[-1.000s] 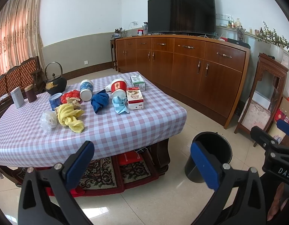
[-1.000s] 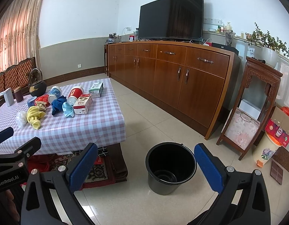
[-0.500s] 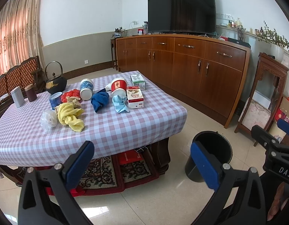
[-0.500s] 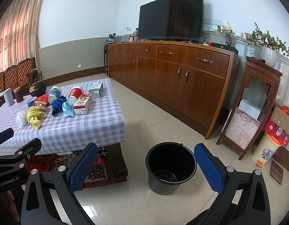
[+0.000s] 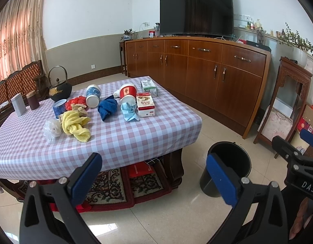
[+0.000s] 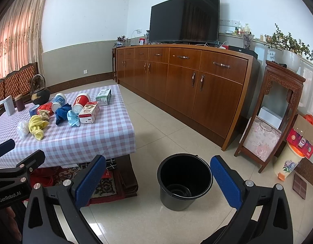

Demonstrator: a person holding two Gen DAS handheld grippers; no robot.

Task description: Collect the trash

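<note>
A low table with a checked cloth (image 5: 126,142) (image 6: 95,138) carries scattered items: a yellow rag (image 5: 76,125), a blue rag (image 5: 107,107), a light blue wad (image 5: 130,111), a red-and-white carton (image 5: 145,104), a red cup (image 5: 127,92) and a blue-white cup (image 5: 93,95) lying on their sides, and a crumpled white bag (image 5: 51,130). An empty black bucket (image 6: 184,181) (image 5: 229,162) stands on the floor to the right of the table. My left gripper (image 5: 154,174) is open and empty, short of the table's front edge. My right gripper (image 6: 158,179) is open and empty, above the floor in front of the bucket.
A black kettle (image 5: 60,88), a tin (image 5: 18,106) and a brown jar (image 5: 33,102) stand at the table's far left. A long wooden sideboard (image 6: 187,81) with a TV (image 6: 185,17) lines the back wall. A wooden stand (image 6: 272,118) and boxes sit at the right.
</note>
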